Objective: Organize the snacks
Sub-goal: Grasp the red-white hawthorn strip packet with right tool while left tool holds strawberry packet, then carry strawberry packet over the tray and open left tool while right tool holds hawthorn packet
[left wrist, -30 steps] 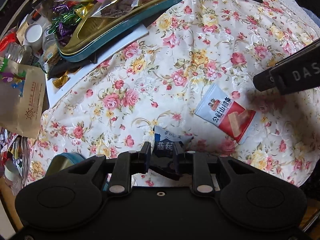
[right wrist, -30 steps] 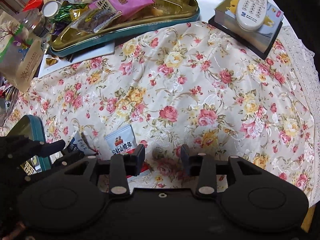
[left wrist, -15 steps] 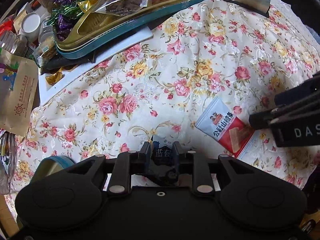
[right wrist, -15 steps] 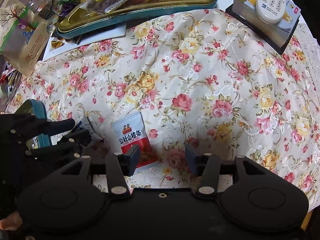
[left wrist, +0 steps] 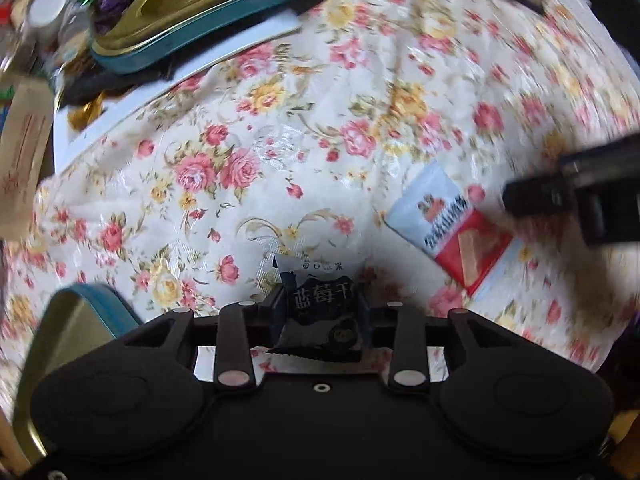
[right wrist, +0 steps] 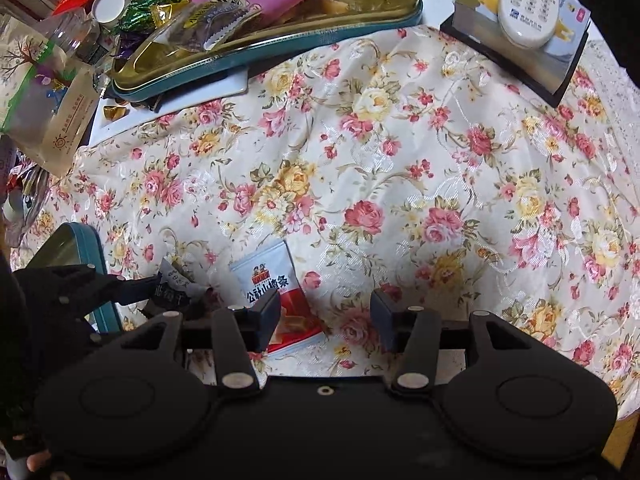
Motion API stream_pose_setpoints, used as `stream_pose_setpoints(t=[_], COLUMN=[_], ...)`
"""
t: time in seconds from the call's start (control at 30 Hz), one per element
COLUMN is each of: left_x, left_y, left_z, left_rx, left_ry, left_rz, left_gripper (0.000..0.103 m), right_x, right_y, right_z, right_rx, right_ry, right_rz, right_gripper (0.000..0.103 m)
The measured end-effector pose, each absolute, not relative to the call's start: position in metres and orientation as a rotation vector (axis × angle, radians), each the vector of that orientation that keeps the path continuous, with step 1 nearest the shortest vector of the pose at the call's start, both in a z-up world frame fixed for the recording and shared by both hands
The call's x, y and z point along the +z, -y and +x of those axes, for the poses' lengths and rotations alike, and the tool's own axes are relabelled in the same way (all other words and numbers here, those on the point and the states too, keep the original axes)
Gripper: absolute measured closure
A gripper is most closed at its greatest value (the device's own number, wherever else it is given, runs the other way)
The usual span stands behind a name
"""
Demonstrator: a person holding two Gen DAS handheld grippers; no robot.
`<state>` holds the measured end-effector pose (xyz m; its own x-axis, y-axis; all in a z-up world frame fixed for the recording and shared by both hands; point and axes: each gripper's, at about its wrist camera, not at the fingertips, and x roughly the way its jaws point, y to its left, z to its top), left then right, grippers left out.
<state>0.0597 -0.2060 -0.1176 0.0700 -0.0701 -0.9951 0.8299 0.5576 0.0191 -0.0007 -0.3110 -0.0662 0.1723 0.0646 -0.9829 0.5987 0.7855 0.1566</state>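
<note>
My left gripper [left wrist: 320,300] is shut on a small dark blue-and-white snack packet [left wrist: 318,302], held just above the floral tablecloth [left wrist: 280,140]. The packet also shows in the right wrist view [right wrist: 172,288], between the left gripper's fingers. A white-and-red snack packet [left wrist: 448,228] lies flat on the cloth to the right. In the right wrist view that packet [right wrist: 276,292] lies under my right gripper's left finger; the right gripper [right wrist: 325,320] is open and empty just above the cloth.
A gold-and-teal tin tray [right wrist: 280,36] piled with snacks stands at the back left. A second teal tin [right wrist: 80,256] sits at the near left. A box with a white remote [right wrist: 528,4] is at the back right. Bags and clutter [right wrist: 44,92] line the left edge.
My left gripper has lifted the blue packet and moved forward with it. My right gripper has moved closer to the white-and-red packet, which now lies at its left finger.
</note>
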Motion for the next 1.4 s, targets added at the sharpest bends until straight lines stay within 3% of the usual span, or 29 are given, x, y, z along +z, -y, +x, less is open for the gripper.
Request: stream_pose_setpoints(t=[0.33,0.67,0.73,1.07,1.17,1.2,1.4], left_x=[-0.104,-0.083,-0.079,-0.072,-0.071,-0.071,-0.065], left_y=[0.177,0.152,0.155,0.154,0.152,0.152,0.149], left_z=[0.09,0.106,0.107,0.106,0.107,0.107,0.105], left_rx=[-0.497,-0.418,-0.416,-0.419,-0.408,-0.406,-0.398], left_ry=[-1.569,-1.564,-1.56,-1.562,-1.56,-1.558,-1.539], left_rz=[0.39,0.3,0.302,0.273,0.27,0.269,0.267], left_gripper=[0.061,0.061,0.061,0.061,0.061,0.061,0.061], right_x=[-0.078,-0.103,-0.11,-0.118,-0.114,-0.111,-0.107], right_y=[0.288,0.259,0.257,0.24,0.242,0.243,0.254], right_z=[0.013,0.026,0.029,0.03,0.027,0.027,0.023], right_rx=[-0.343,-0.31,-0.316,-0.339,-0.331,-0.328,-0.345], right_ry=[-1.371,-1.403,-1.425,-1.384,-1.386,-1.388,-1.427], right_rz=[0.506,0.384,0.359,0.238,0.237,0.236,0.32], right_gripper=[0.05,0.048,0.042,0.03,0.049,0.067,0.068])
